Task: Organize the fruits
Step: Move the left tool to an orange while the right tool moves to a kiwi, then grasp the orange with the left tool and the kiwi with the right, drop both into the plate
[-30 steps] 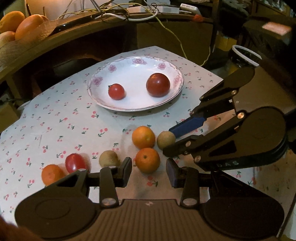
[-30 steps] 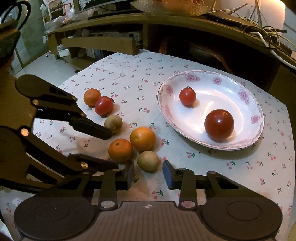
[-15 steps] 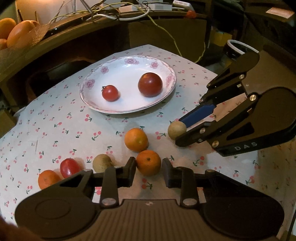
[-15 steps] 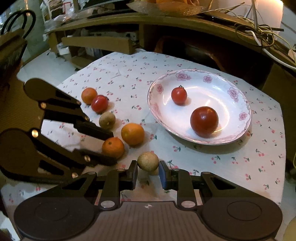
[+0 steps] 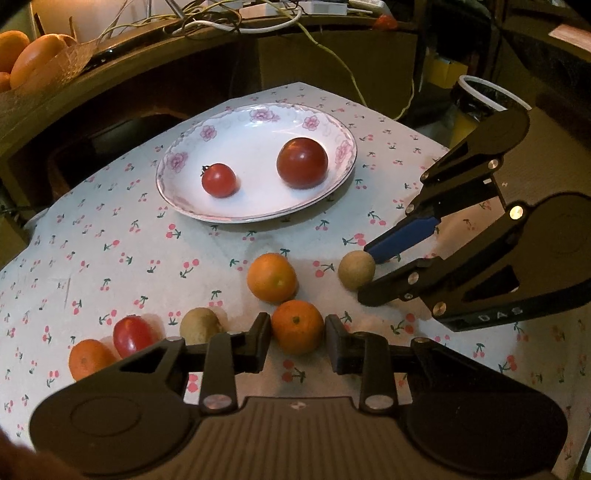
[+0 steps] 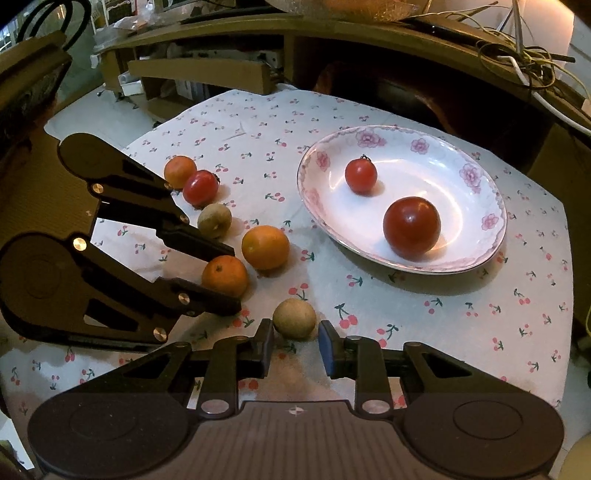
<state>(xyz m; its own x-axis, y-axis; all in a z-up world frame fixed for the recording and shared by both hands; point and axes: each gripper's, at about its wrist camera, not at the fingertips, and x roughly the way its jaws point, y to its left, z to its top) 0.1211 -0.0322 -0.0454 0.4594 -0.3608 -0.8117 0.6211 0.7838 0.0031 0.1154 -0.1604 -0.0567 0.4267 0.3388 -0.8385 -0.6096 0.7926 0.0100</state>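
Note:
My left gripper (image 5: 297,332) has a small orange (image 5: 297,326) between its pads on the cherry-print cloth; the pads touch its sides while the jaws ease open a little. From the right wrist view the same left gripper (image 6: 231,280) flanks that orange (image 6: 225,275). My right gripper (image 6: 294,338) pinches a tan round fruit (image 6: 294,319) at its fingertips, its jaws also easing slightly. A second orange (image 5: 271,277) lies just beyond. The floral plate (image 5: 184,162) holds a small tomato (image 5: 218,180) and a large tomato (image 5: 302,162).
Left of my left gripper lie another tan fruit (image 5: 199,325), a red tomato (image 5: 133,334) and an orange (image 5: 88,358). A wooden shelf with cables (image 5: 258,22) runs behind the table, with a fruit basket (image 5: 33,55) at the far left. The table edge drops off at the right.
Both grippers closed in around their fruits. The left pads narrowed onto the small orange. The right gripper took the tan fruit and shifted it away from the two oranges.

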